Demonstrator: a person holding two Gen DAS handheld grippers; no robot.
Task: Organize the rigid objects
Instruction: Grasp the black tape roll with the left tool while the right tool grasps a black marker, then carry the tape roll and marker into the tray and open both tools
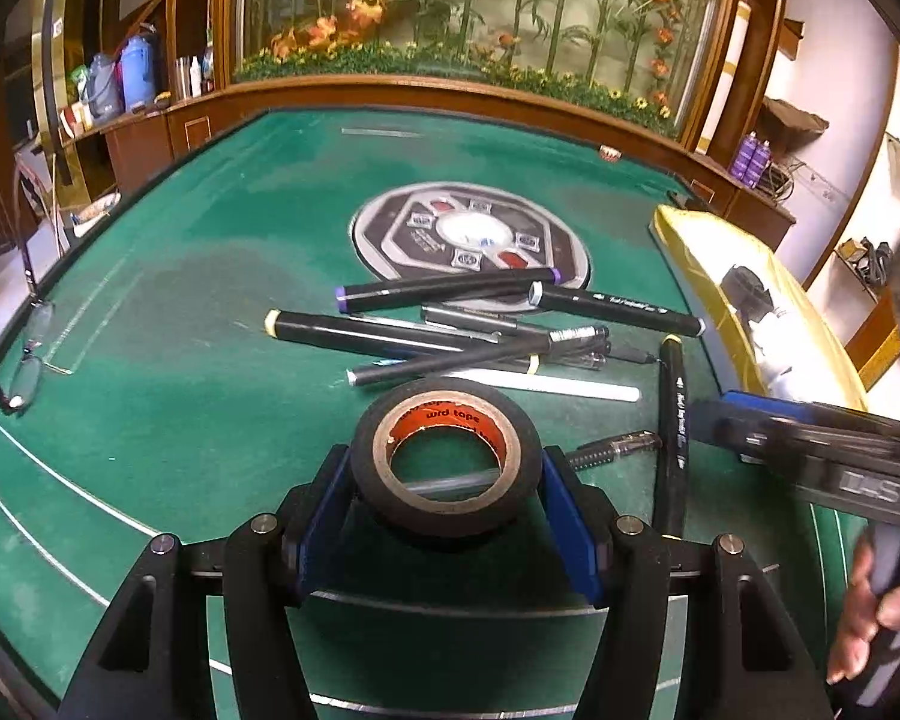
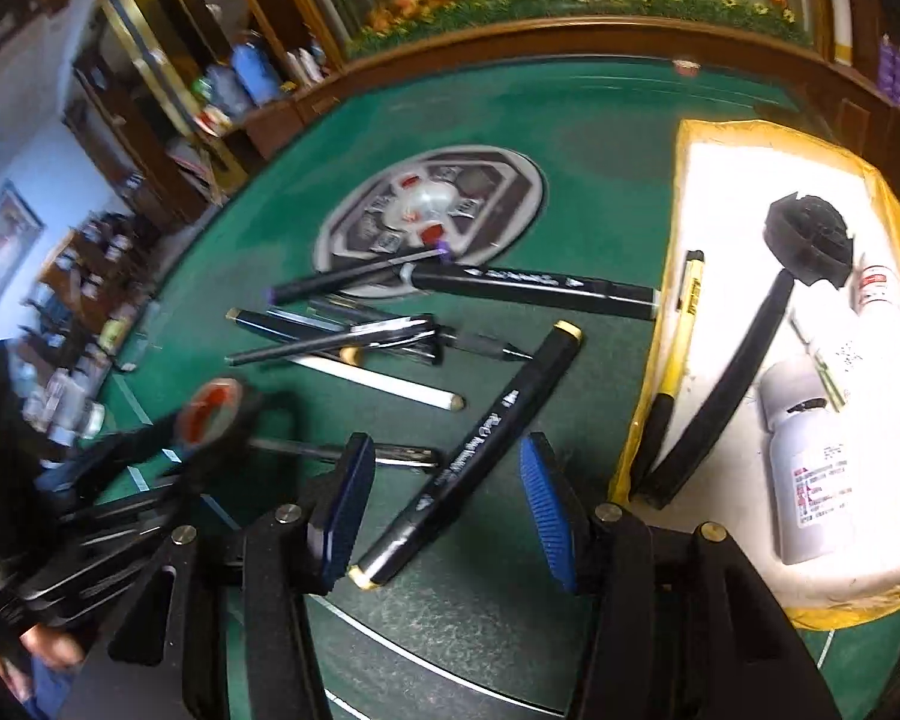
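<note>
Left tool (image 1: 447,516) brackets a roll of black tape (image 1: 446,457); the roll sits tilted between the blue pads (image 1: 324,516), which look to be against its sides, so the tool holds the roll. Tape is at the near edge of the green surface (image 1: 180,312), in front of the pen pile. Right tool (image 2: 444,510) is part open, its jaws straddling a black marker with yellow end caps (image 2: 480,450) that lies diagonally on the surface; pads show a gap on both sides, nothing gripped. Farther off, a loose pile of black markers and pens (image 1: 450,330) crosses over itself near the round grey centre plate (image 1: 471,243); a white stick (image 2: 384,381) lies along the near side of the pile. To the right, a yellow-edged tray (image 2: 684,138) carries a black brush-like item (image 2: 810,240), a yellow pen (image 2: 687,312) and a white bottle (image 2: 810,468). Spectacles (image 1: 27,360) lie at the far left edge.
</note>
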